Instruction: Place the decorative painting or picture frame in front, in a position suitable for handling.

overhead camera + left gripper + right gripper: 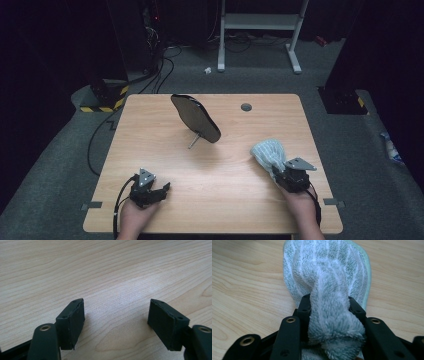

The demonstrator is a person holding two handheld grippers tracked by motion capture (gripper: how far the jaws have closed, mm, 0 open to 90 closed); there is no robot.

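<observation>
A pale green-and-white striped terry cloth [268, 152] lies bunched at the right of the wooden table [210, 165]. My right gripper [280, 172] is shut on its near end; in the right gripper view the cloth [329, 290] is pinched into a thick fold between the two black jaws and fans out flat beyond them. A dark oval mirror on a small stand [195, 117] leans tilted near the table's far middle. My left gripper [161, 191] rests at the front left, open, with bare wood between its pads [72, 322].
A small grey grommet [246, 106] sits in the tabletop near the far edge. Beyond the table are a white desk frame [260, 30], black cables on grey carpet and a yellow-black striped base [105, 97]. A person's hands hold both grippers at the near edge.
</observation>
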